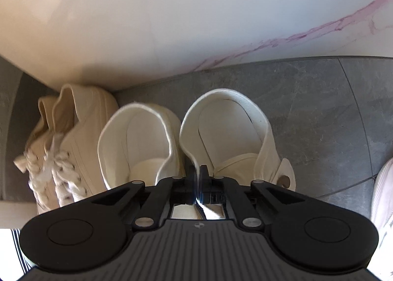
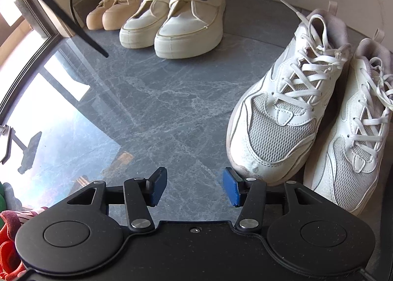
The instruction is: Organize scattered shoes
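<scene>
Floor: grey marble tiles (image 2: 152,99) meeting a white wall (image 1: 172,11).
Row: beige laced pair (image 2: 110,8) and cream strap pair (image 2: 172,23) stand along the wall edge, toes outward, so they read as sorted.
Left gripper (image 1: 200,178): clamped on the inner collar of one cream shoe (image 1: 226,133), likely setting it beside its mate.
Right gripper (image 2: 194,190): jaws apart, empty, above bare floor.
White trainers (image 2: 294,109): just beside it, likely next.

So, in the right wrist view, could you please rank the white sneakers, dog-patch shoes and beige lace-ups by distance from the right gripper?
From the right gripper:
1. White sneakers, right, toe beside its finger.
2. Dog-patch shoes, far centre.
3. Beige lace-ups, far left, by the wall.
</scene>
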### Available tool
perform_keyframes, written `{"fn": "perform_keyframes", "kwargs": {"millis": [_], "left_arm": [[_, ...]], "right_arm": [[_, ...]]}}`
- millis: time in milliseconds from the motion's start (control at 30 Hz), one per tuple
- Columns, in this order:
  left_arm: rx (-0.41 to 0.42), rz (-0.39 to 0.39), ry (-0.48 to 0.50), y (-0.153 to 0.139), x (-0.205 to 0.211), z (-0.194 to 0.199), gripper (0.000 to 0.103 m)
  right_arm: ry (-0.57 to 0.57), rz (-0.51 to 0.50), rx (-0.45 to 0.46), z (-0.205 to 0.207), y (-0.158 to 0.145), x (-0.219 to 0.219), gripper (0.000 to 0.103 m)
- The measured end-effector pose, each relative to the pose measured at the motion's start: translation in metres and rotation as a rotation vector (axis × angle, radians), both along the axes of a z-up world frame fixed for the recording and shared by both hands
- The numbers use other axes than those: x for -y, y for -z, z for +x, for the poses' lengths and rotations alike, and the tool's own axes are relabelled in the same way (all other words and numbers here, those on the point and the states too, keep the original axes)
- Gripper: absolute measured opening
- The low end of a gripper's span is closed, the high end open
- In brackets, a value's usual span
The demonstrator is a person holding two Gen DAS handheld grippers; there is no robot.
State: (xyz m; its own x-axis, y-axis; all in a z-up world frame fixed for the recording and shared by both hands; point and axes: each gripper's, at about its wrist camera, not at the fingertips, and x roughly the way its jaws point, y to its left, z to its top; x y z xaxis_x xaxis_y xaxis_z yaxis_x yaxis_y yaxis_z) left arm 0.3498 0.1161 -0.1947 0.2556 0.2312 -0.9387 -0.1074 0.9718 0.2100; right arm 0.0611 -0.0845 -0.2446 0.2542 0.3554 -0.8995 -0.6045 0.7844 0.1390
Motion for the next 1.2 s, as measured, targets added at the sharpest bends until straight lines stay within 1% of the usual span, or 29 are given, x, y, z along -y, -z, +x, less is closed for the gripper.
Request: {"fn": "perform_keyframes", "kwargs": {"millis": [67,167,267,333,400,433,500,533,567,600,667,733,800,900,1000,1100,1200], "left_arm": [[0.004,0.01,0.002,-0.003,0.0,0.008,0.001],[0.01,0.022,0.006,-0.005,0.001,0.018,0.001],[0.006,0.035,-0.013,-0.001,0.002,0.022,0.001],[-0.018,0.059,-0.035,0.005,-0.002,0.024,0.001],[-0.018,0.05,-0.066,0.006,-0.006,0.026,0.002],[-0.019,0.045,-0.079,0.006,-0.007,0.027,0.005],[-0.022,0.035,-0.066,-0.001,-0.004,0.026,0.007],[-0.023,0.032,-0.05,-0.005,-0.001,0.025,0.012],[-0.014,0.031,-0.023,-0.011,0.002,0.021,0.02],[0.006,0.032,-0.002,-0.018,0.005,0.015,0.025],[0.044,0.031,0.031,-0.031,0.01,-0.002,0.044],[0.08,0.032,0.048,-0.04,0.012,-0.026,0.044],[0.091,0.039,0.058,-0.042,0.012,-0.045,0.045],[0.06,0.018,0.055,-0.036,0.008,-0.064,0.045],[0.039,0.02,0.028,-0.024,0.002,-0.081,0.045],[0.015,-0.026,-0.035,-0.008,-0.005,-0.091,0.045],[0.03,-0.026,-0.056,0.005,-0.005,-0.102,0.045]], "right_arm": [[-0.009,-0.017,-0.01,0.002,-0.001,-0.001,0.049],[-0.025,-0.07,-0.025,0.005,0.0,-0.009,0.049],[-0.063,-0.111,-0.013,0.003,-0.004,-0.016,0.049],[-0.081,-0.116,-0.002,0.002,-0.006,-0.019,0.049],[-0.1,-0.114,0.009,0.001,-0.01,-0.02,0.05],[-0.1,-0.113,0.008,0.0,-0.01,-0.02,0.05],[-0.097,-0.114,0.001,0.001,-0.009,-0.019,0.05],[-0.095,-0.114,-0.003,0.002,-0.008,-0.018,0.05],[-0.091,-0.112,-0.008,0.002,-0.008,-0.017,0.05],[-0.089,-0.108,-0.009,0.004,-0.008,-0.017,0.05],[-0.087,-0.102,-0.008,0.006,-0.008,-0.018,0.05],[-0.086,-0.096,-0.001,0.006,-0.008,-0.018,0.05],[-0.083,-0.088,0.009,0.006,-0.013,-0.017,0.05],[-0.08,-0.091,0.009,0.007,-0.017,-0.014,0.05],[-0.082,-0.101,0.006,0.007,-0.021,-0.009,0.05],[-0.087,-0.118,0.016,0.009,-0.029,-0.002,0.05],[-0.087,-0.129,0.028,0.01,-0.036,0.003,0.05]]}}
